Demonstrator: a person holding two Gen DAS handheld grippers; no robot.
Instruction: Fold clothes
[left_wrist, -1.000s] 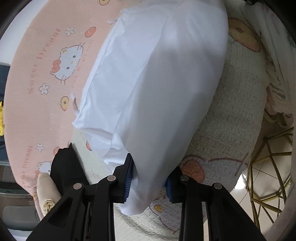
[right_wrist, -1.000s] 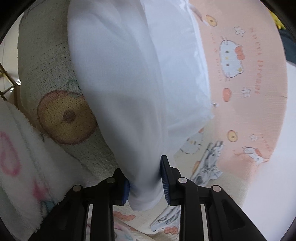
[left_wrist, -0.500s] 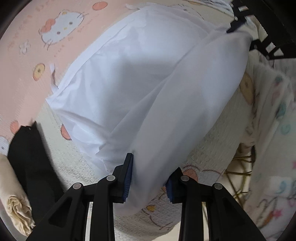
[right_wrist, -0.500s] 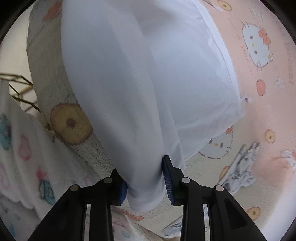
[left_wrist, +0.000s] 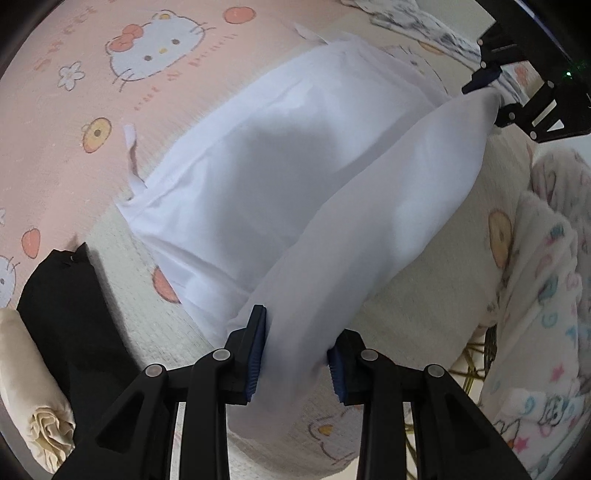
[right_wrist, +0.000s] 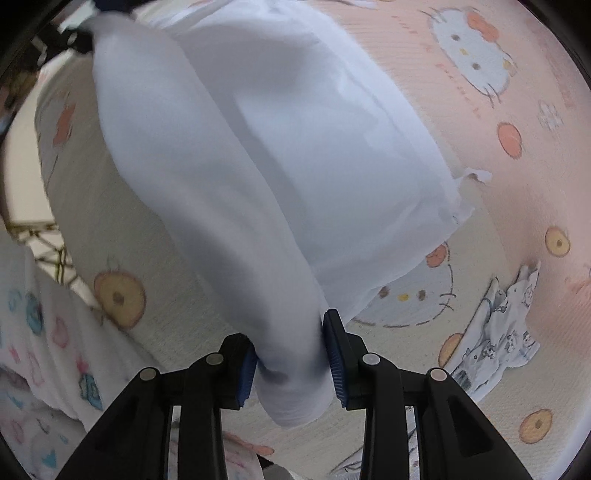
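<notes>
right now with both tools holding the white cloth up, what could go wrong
1. The left tool and right tool each pinch only a bunched edge of the white garment; thin fabric could slip out mid-fold.
2. Its far part lies rumpled on the pink cartoon-cat sheet, so the fold may land crooked.
3. The black garment lies close by and could get caught under the fold.
</notes>
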